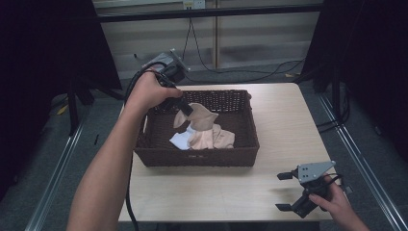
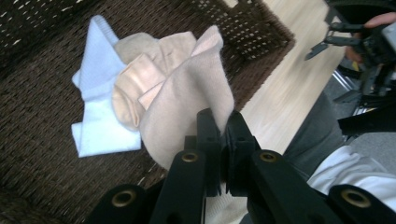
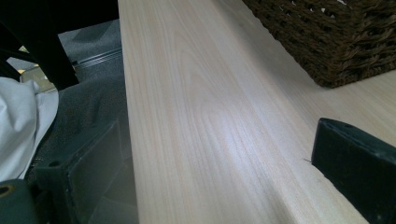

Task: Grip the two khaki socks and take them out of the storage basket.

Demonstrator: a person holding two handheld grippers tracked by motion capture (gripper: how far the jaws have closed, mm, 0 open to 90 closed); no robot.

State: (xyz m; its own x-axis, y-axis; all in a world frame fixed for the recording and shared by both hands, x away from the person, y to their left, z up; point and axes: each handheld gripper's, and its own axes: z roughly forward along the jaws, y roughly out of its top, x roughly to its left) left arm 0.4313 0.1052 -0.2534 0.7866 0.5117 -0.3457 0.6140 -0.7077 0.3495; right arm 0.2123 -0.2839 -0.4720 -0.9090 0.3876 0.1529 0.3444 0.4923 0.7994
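A dark brown woven basket [image 1: 197, 156] with an open, rectangular weave sits on the pale wood-grain surface [image 1: 279, 130]; inside it lie soft knitted socks: a beige sock [image 2: 187, 102] with a ribbed cuff, more beige fabric [image 1: 211, 138] bunched beneath it, and a flat light-blue sock [image 2: 100, 126] on the basket floor; the left tongs [image 2: 219, 122] are pinched tight on the edge of the beige sock, which hangs lifted above the basket interior, its cuff draping toward the pile; the right tongs [image 1: 284, 191] rest spread wide at the near right corner of the surface, gripping nothing, one black jaw over the edge toward the person's lap; bare wood lies between them and the basket's near wall, and more to the basket's right.
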